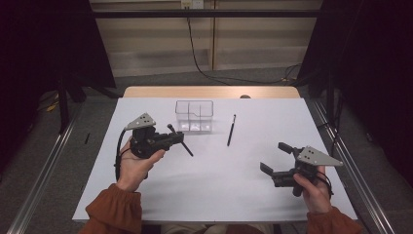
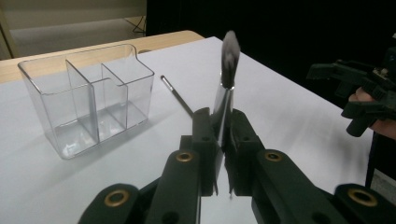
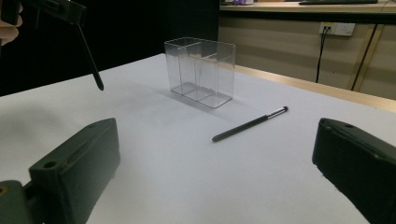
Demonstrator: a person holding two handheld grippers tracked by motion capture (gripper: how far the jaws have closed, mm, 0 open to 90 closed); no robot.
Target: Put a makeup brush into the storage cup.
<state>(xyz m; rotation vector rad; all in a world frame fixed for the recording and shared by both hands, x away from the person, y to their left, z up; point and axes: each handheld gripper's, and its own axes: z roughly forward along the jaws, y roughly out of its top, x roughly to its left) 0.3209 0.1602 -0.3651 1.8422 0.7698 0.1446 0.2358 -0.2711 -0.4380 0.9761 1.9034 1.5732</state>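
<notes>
Close to us, our right gripper [image 1: 275, 160] hangs over the white table [image 1: 219, 185] with its jaws wide apart and nothing between them. In the right gripper view we see the two black jaws far from each other and bare table in the gap. A little farther in, on the other side, our left gripper [image 2: 223, 135] is squeezed tight on a makeup brush [image 2: 227, 70]. The jaws pinch its shiny silver part, the soft dark tip sticks out past them, and the thin handle points down toward the table. Past our hands, a second thin brush [image 1: 231, 130] lies flat on the table, near the box but not touching it. Farthest away stands the clear plastic organizer [image 1: 194, 116], upright, with empty compartments inside. We think the step now is carrying the held brush to the organizer. Next we need to bring it over one compartment, tip it so it stands up, lower it in, and then let go.
</notes>
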